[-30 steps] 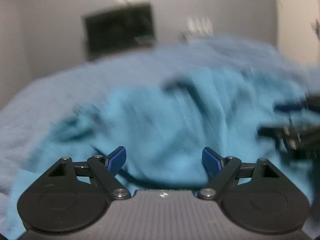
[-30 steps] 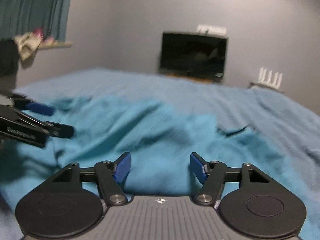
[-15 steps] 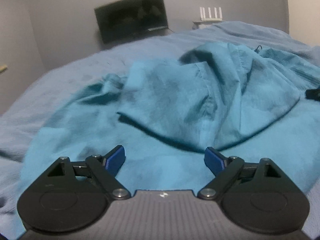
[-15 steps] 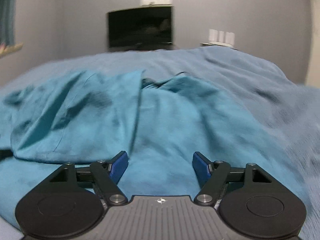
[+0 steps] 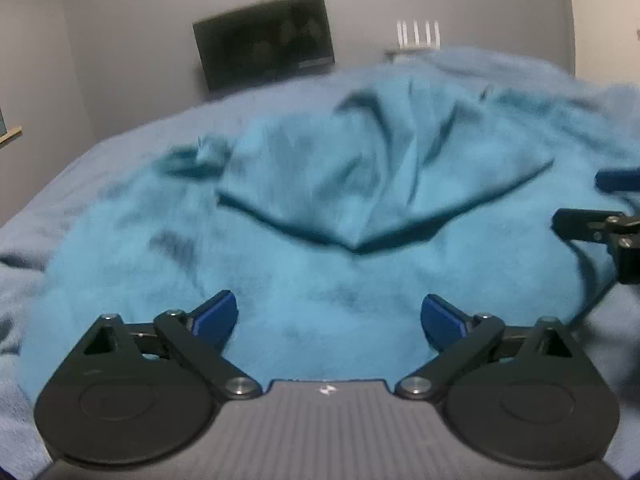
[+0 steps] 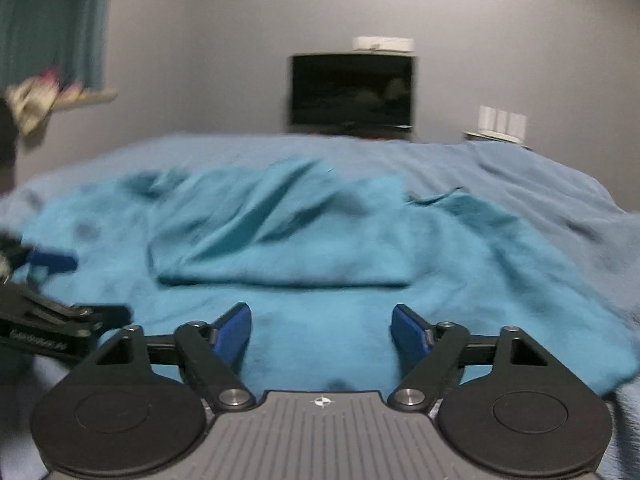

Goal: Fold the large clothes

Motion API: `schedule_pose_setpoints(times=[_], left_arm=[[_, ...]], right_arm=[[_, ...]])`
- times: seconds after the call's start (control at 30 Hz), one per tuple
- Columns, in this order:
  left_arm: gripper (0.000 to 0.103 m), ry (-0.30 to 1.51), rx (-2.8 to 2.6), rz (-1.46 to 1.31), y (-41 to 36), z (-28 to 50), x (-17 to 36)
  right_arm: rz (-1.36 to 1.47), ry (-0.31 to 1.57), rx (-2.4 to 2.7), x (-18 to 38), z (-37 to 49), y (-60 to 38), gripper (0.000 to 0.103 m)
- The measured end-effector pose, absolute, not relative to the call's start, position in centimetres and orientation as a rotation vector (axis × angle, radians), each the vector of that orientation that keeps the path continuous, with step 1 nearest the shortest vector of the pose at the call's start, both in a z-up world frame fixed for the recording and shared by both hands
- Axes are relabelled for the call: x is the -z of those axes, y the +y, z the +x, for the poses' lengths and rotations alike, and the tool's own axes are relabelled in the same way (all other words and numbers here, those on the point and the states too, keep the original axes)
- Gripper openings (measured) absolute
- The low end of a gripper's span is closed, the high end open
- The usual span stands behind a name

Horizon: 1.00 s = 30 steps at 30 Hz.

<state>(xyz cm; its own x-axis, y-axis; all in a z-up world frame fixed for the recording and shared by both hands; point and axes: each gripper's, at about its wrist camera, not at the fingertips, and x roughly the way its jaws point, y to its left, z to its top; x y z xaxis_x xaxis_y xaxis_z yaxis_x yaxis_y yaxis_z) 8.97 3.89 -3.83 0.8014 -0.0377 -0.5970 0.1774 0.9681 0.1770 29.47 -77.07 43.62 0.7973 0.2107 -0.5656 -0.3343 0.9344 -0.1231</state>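
Observation:
A large teal garment (image 5: 320,240) lies spread on the bed, with one part folded over the middle as a rumpled flap (image 5: 380,168). In the right wrist view the same garment (image 6: 320,248) fills the foreground. My left gripper (image 5: 329,316) hovers over its near edge, jaws opening wide, nothing between the blue pads. My right gripper (image 6: 322,330) hangs over the cloth too, jaws opening and empty. Each gripper shows in the other's view: the right one (image 5: 600,208) at the far right, the left one (image 6: 52,280) at the far left.
A blue-grey blanket (image 6: 520,176) covers the bed around the garment. A dark screen (image 6: 352,90) stands against the far wall, with a white router (image 6: 502,120) beside it. A curtain (image 6: 52,20) and a shelf with clutter are at the left.
Both grippers' jaws have widened. The garment, moving and blurred a second ago, now lies with a flap folded over its middle. Both cameras have shifted sideways over the cloth.

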Motion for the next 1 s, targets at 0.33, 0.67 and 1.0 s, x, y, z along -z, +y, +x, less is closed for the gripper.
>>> schedule_pose_setpoints(times=[0.33, 0.67, 1.0], left_arm=[[0.102, 0.629, 0.120, 0.213, 4.5, 8.6, 4.1], [0.103, 0.632, 0.060, 0.220, 5.4, 7.0, 3.4], [0.103, 0.648, 0.027, 0.170, 6.2, 4.8, 2.7]], right_arm=[[-0.170, 0.644, -0.146, -41.9, 31.2, -81.6, 0.095], [-0.178, 0.650, -0.093, -42.5, 30.2, -82.5, 0.096], [0.053, 0.691, -0.015, -44.4, 27.9, -85.5, 0.094]])
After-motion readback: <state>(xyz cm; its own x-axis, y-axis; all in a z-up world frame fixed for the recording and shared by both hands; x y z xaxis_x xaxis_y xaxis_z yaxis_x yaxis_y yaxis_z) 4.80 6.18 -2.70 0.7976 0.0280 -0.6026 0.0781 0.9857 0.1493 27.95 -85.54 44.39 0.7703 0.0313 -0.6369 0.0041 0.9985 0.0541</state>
